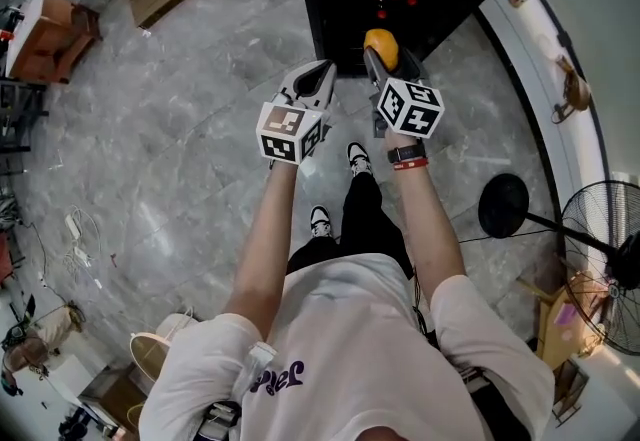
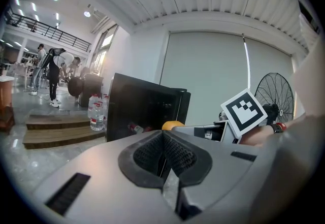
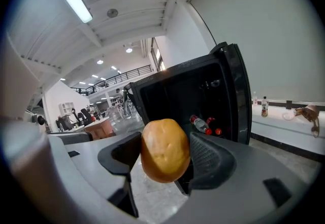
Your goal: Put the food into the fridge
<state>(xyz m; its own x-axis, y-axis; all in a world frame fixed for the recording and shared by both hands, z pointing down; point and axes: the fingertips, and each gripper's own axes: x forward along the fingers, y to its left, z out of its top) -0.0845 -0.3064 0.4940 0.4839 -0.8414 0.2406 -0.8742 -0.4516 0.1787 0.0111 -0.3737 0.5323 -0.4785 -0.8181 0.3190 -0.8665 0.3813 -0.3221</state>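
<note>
Fridge cut off by the top edge, its inside mostly too dark to read; fan cut off at right.

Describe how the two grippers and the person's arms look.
The left gripper and right gripper have pale grey bodies with dark ribbed pads, and each carries a white cube printed with black square markers. The arms are bare below a white short-sleeved T-shirt; the right wrist wears a black watch beside a red band.

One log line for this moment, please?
right hand-held gripper: shut on food | left hand-held gripper: shut, empty | fridge: open
</note>
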